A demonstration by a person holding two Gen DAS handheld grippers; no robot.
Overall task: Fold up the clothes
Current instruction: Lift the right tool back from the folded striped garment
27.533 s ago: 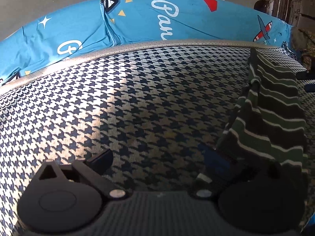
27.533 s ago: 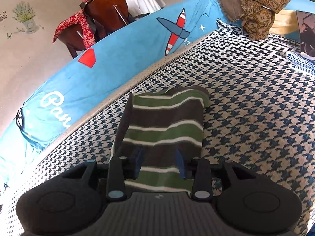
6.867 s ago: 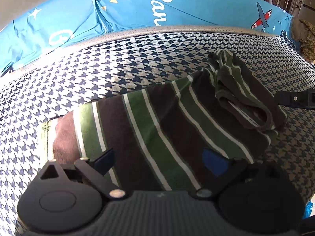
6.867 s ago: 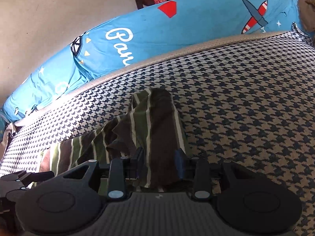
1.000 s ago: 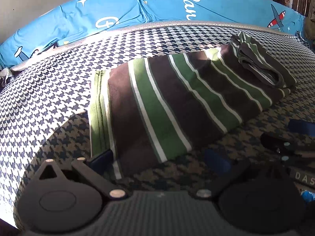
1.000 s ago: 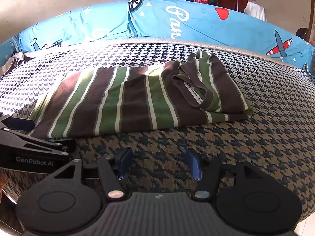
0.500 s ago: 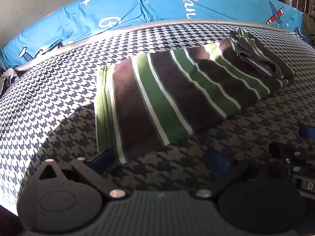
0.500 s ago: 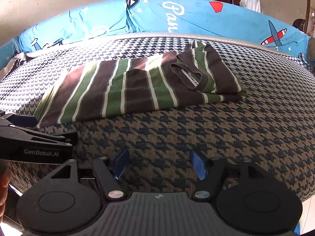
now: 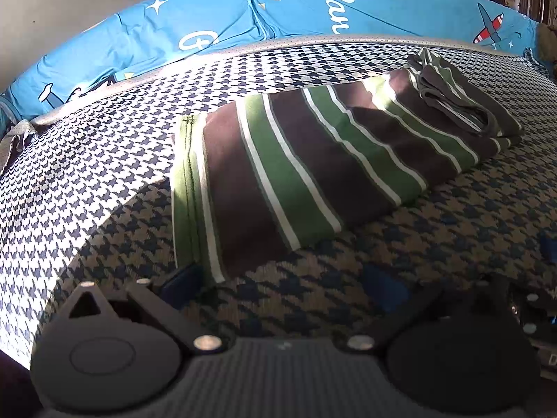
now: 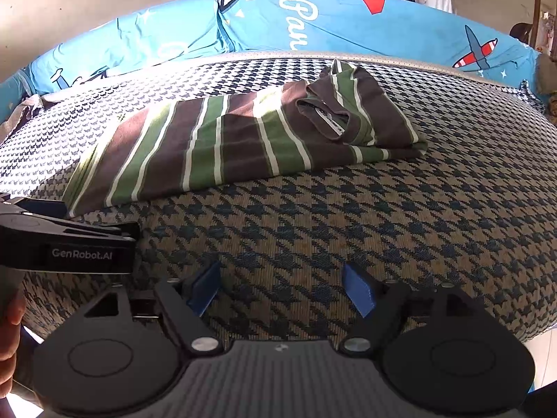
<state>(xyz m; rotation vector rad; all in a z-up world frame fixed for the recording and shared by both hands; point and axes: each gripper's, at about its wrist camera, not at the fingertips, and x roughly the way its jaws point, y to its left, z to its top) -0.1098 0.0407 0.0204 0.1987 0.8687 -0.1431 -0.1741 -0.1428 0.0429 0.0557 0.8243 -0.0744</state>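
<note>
We have drawn both grippers, left (image 9: 278,278) and right (image 10: 282,284), back from the shirt (image 9: 313,160); fingers apart, empty; it lies half-folded on the bed (image 10: 348,230).

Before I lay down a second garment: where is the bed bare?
Bare houndstooth cover runs between the striped shirt and both open tongs, right tongs and left tongs, plus right of the shirt. Crowded: the shirt's strip toward the blue bolster.

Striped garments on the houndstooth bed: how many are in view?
1. A green-and-brown striped shirt lies folded lengthwise mid-bed on the houndstooth cover, collar end toward the right, beyond both open grippers. More could be outside the frames.
</note>
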